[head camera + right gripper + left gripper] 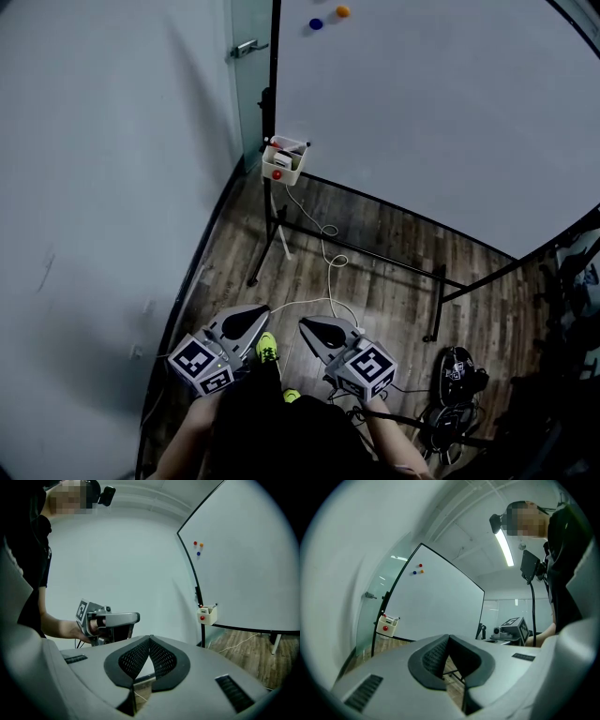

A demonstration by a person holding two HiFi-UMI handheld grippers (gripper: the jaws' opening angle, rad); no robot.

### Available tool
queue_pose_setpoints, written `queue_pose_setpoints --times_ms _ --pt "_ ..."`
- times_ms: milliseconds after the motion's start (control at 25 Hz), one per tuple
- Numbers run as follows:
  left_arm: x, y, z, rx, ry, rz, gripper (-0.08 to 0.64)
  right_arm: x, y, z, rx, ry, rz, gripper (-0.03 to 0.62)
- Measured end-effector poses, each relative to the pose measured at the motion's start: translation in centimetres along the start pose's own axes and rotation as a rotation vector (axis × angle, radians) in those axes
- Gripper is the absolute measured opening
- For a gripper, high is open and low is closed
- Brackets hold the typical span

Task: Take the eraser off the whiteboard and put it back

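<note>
The whiteboard (441,103) stands on a black frame ahead of me; its face shows no eraser. A small cream holder box (284,159) with a red magnet on its front hangs at the board's lower left corner and holds small items; I cannot tell if the eraser is among them. The box also shows in both gripper views (387,624) (206,615). My left gripper (253,317) (449,637) and right gripper (314,328) (150,639) are side by side low in the head view, well short of the board, both shut with nothing in them.
Blue (316,23) and orange (343,11) magnets sit near the board's top. A white cable (328,253) runs across the wood floor under the stand's legs (272,234). A grey wall is at left, with a glass door and its handle (246,47). Black gear (455,370) lies at the right.
</note>
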State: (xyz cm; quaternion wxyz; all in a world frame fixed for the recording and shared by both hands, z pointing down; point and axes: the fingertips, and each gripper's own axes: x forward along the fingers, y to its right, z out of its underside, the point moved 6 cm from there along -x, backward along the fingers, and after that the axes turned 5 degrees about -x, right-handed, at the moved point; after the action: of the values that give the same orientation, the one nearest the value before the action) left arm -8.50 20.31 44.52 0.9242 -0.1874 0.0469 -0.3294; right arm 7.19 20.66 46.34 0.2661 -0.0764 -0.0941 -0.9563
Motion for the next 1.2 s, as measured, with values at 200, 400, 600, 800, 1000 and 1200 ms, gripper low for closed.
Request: queue_pose_setpoints --times_ms 200,400,600,800,1000,1200 --pt "1.6 -2.9 -1.0 -0.01 -0.018 0.012 -0.002 3.0 1.9 -0.8 -0.007 -0.021 -0.004 0.02" --pt "3.3 -5.8 -1.9 0.001 -0.044 0.034 -0.002 5.9 4.2 -1.9 -0.021 -0.027 0.018 0.021" --pt "5.1 -8.6 -3.1 0.005 -0.067 0.055 -0.002 8.2 6.3 -3.0 -0.023 -0.022 0.049 0.021" --pt "6.7 -11.4 -3.9 0.016 -0.089 0.082 -0.002 10.6 8.3 -3.6 -0.025 -0.019 0.088 0.021" --pt "7.8 -13.8 -4.3 0.028 -0.1 0.091 0.0 12.2 9.8 -4.0 -0.028 -0.018 0.122 0.021" --pt "8.9 -15.0 -4.8 0.037 -0.098 0.094 0.003 13.0 11.0 -4.2 -0.017 -0.027 0.128 0.021"
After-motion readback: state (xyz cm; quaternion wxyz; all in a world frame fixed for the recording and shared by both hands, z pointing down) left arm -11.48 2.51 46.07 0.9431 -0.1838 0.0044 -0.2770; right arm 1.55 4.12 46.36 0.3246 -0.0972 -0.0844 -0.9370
